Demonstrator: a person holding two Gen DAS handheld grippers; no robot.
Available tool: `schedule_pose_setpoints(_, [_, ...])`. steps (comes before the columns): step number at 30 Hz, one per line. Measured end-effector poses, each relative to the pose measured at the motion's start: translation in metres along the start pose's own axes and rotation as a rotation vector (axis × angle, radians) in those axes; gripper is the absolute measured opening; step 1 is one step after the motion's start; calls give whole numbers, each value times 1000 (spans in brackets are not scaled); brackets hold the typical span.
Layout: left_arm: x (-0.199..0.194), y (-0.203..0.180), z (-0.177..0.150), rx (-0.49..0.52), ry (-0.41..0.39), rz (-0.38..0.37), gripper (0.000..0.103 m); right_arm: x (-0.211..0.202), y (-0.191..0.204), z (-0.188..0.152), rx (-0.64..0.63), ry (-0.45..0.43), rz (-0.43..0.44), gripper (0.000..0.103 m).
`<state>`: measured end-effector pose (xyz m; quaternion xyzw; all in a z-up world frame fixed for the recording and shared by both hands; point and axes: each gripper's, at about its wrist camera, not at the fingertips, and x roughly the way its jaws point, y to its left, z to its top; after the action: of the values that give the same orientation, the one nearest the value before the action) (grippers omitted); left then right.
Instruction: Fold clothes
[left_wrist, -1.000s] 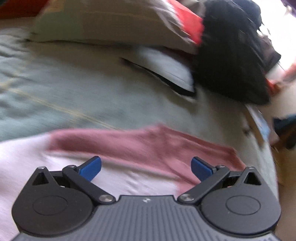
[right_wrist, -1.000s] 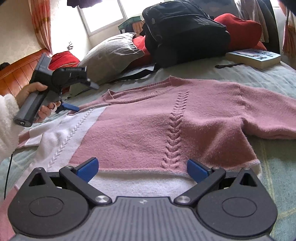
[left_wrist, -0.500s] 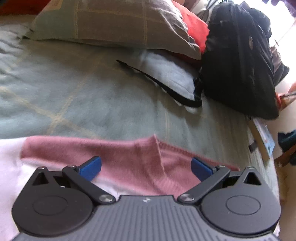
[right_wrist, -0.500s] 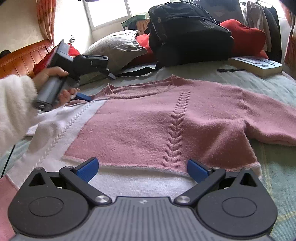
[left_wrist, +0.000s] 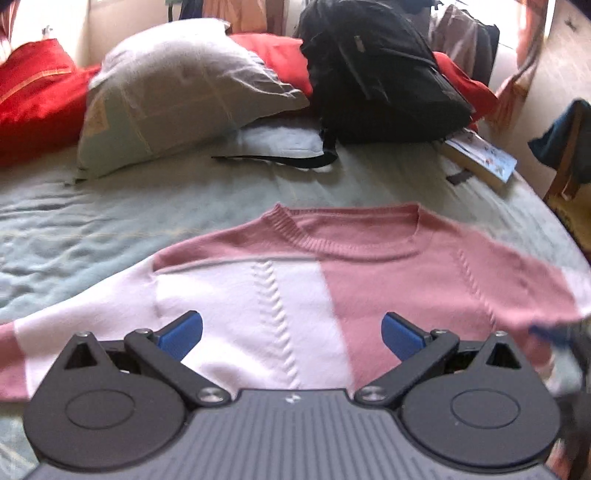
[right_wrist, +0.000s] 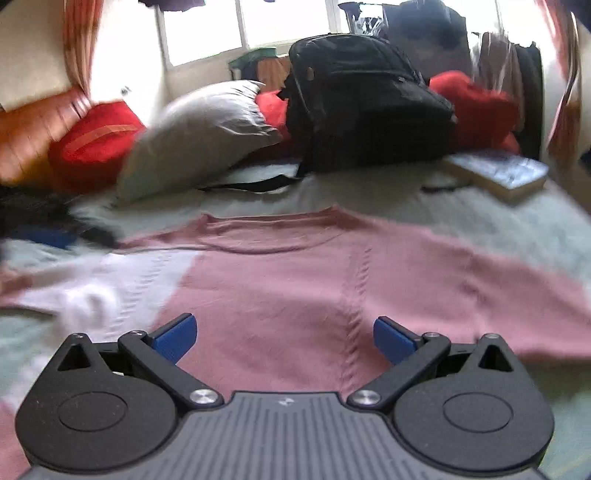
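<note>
A pink and white knit sweater (left_wrist: 369, 269) lies spread flat on the bed, neckline toward the pillows, sleeves out to both sides. My left gripper (left_wrist: 291, 332) hovers open over its white chest panel with nothing between the blue fingertips. In the right wrist view the same sweater (right_wrist: 332, 288) fills the middle, and my right gripper (right_wrist: 284, 336) is open above its pink half near the cable seam. A blurred dark shape with a blue tip at the left edge (right_wrist: 51, 232) is the left gripper. A similar blue blur shows at the right edge (left_wrist: 554, 332) of the left wrist view.
Behind the sweater lie a grey pillow (left_wrist: 177, 92), red cushions (left_wrist: 33, 96), a black backpack (left_wrist: 373, 74) with a loose strap (left_wrist: 277, 158), and a book (left_wrist: 480, 155) near the bed's right edge. Pale green bedding (left_wrist: 92, 229) surrounds the garment.
The left gripper swung from the sweater's left shoulder to face the neckline squarely. The right gripper moved closer over the pink half; the hand holding the left gripper left its clear view.
</note>
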<state>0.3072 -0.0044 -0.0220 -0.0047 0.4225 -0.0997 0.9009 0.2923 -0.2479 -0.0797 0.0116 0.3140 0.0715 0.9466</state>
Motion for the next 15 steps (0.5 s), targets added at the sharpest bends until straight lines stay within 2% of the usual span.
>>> schedule_pose_setpoints(2, [-2,0,-15,-13,-3,-12,102,14,2,-1,-31,2,-51,103])
schedule_pose_setpoints(5, [-3,-2,-38,-36,-4,-39,102,45,-20,-20,-1,119,-76,103])
schedule_pose_setpoints(7, [-4,-3,-53,-52,-5,-57,102,34,-36,-36,6,68,-34,103])
schedule_pose_setpoints(10, [-5,-5,-76,-75,-6,-84,102,11,-53,-46,-3,89,-51,103])
schedule_pose_setpoints(15, [-4,-10,-103,-93,16,-121,102,-8,-66,-51,-1,99,-5,103])
